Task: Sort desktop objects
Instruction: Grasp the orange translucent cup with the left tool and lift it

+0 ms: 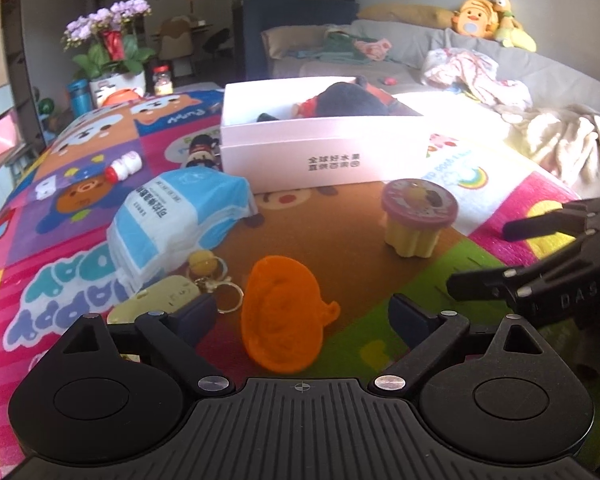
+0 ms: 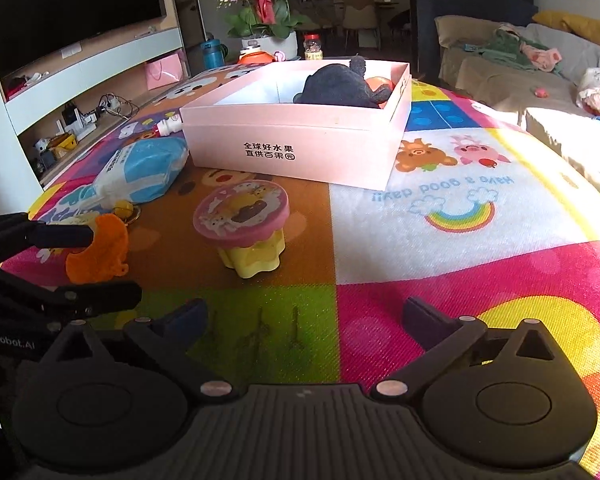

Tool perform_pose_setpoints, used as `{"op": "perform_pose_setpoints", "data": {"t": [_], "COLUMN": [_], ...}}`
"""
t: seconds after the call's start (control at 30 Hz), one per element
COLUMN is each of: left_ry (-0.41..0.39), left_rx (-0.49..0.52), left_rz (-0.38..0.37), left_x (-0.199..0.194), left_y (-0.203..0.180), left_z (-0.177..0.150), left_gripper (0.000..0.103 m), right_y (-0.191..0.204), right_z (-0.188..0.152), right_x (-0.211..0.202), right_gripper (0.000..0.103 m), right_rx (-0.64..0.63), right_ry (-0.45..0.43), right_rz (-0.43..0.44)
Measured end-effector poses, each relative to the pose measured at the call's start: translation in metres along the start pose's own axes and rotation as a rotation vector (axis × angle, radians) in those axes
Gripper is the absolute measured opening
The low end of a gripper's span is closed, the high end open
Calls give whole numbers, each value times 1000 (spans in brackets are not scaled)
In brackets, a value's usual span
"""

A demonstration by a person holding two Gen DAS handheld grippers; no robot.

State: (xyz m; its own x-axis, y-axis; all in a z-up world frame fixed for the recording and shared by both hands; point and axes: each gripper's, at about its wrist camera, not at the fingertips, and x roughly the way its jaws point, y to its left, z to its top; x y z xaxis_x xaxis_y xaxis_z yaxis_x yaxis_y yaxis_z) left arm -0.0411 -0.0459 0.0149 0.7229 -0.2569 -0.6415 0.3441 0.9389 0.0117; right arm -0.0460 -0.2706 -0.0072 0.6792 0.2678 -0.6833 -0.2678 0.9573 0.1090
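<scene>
1. The left gripper [image 1: 302, 316] has its fingers spread wide, low over the colourful play mat [image 2: 460, 208] that covers the bench.
2. An orange toy [image 1: 282, 314] sits between those fingers; neither pad presses on it (in the right wrist view the far finger overlaps it, contact unclear).
3. The right gripper [image 2: 304, 320] also has its fingers well apart, with only bare mat between them.
4. A yellow cup with a pink lid [image 2: 246, 226] stands upright on the brown square, between the orange toy and the pale pink box [image 2: 300, 148].
5. The box is open on top and holds a dark plush toy [image 2: 340, 86] at its far end.
6. A blue-and-white tissue pack [image 1: 176, 220] lies left of the box; a keyring with a yellow ball [image 1: 204, 264] lies beside it, near the orange toy.
7. A small white bottle [image 1: 124, 168] lies on its side farther left.
</scene>
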Motion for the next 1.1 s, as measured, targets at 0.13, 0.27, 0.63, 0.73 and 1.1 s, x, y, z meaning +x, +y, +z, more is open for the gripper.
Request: {"op": "perform_pose_setpoints", "data": {"t": [0.13,0.27,0.63,0.73,1.1], "left_ry": [-9,-8,-23,-33,-149], "left_rx": [4,20,67,78,104], "left_rz": [7,29,-1,-1,-65], "left_x": [0,2,-11,-16,-31], "left_y": [-1,-4,-13,-12,-2], "left_z": [-1,-3,-8,-7,49], "left_gripper": [95,66,57,57,57], "right_y": [9,11,47,52,10], "right_z": [-1,-2,27,32,64], "right_x": [2,1,3,17,-64], "right_gripper": [103,103,88,79,52], "right_rx": [-60,-67,-237,-259,-191], "right_ry": [16,8,-135,-124,-155], "right_rz": [-33,-32,-44,-98,36]}}
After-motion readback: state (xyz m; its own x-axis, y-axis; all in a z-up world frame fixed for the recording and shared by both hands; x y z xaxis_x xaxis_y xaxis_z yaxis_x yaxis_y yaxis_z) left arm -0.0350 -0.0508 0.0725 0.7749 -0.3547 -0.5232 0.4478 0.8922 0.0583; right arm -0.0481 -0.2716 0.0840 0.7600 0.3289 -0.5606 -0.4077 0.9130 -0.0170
